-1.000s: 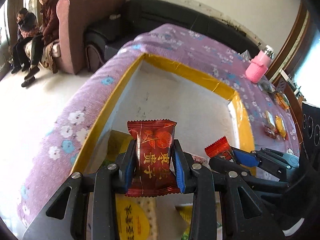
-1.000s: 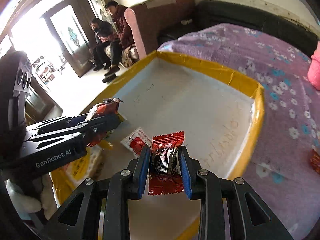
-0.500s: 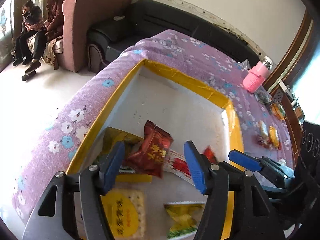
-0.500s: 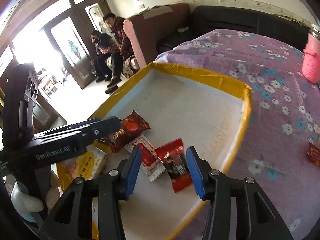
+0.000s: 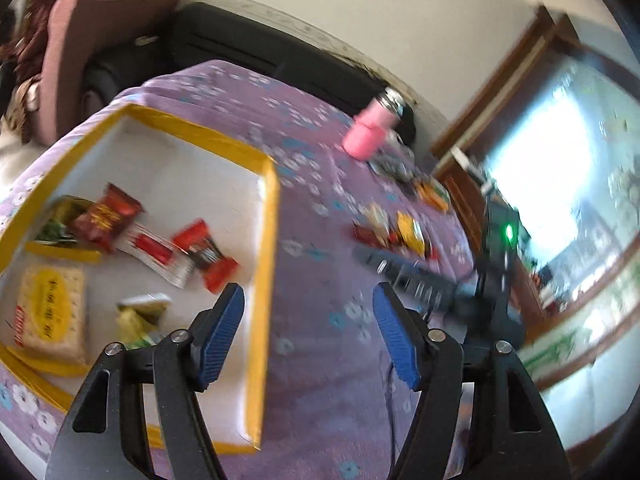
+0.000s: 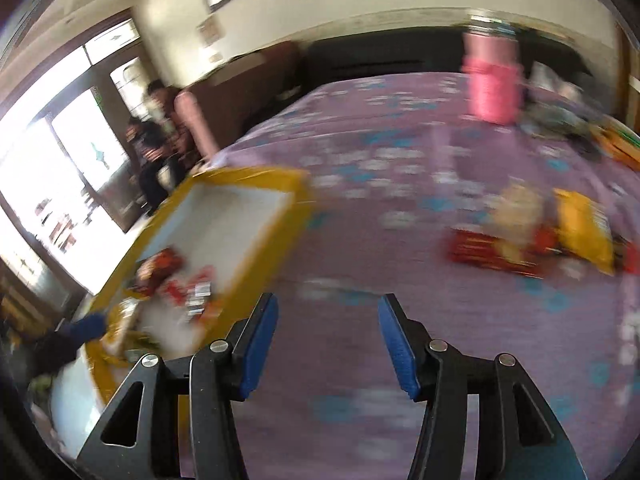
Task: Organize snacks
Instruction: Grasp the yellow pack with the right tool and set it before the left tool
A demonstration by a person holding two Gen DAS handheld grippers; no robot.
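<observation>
The yellow-rimmed white tray (image 5: 272, 220) holds several snack packets, among them a dark red one (image 5: 106, 216), a small red one (image 5: 208, 254) and a yellow cracker pack (image 5: 50, 312). My left gripper (image 5: 308, 300) hangs over the tray's right rim and the purple cloth. Its jaws are opening, with nothing between them. My right gripper (image 6: 329, 308) is above bare cloth right of the tray (image 6: 276, 240), its jaws also opening and empty. A loose heap of red and yellow snacks (image 6: 532, 240) lies farther right, also seen as a snack heap (image 5: 400, 232) from the left. Both views are blurred.
A pink bottle (image 5: 370, 134) stands at the far side of the flowered purple cloth (image 5: 328, 360). A black sofa (image 5: 248, 48) runs behind. People sit by the bright door (image 6: 156, 128). The right gripper's dark body (image 5: 424, 284) crosses the cloth near the heap.
Both grippers let go of their red packets, which now lie in the tray. Both opened and swung right, away from the tray toward the loose snacks.
</observation>
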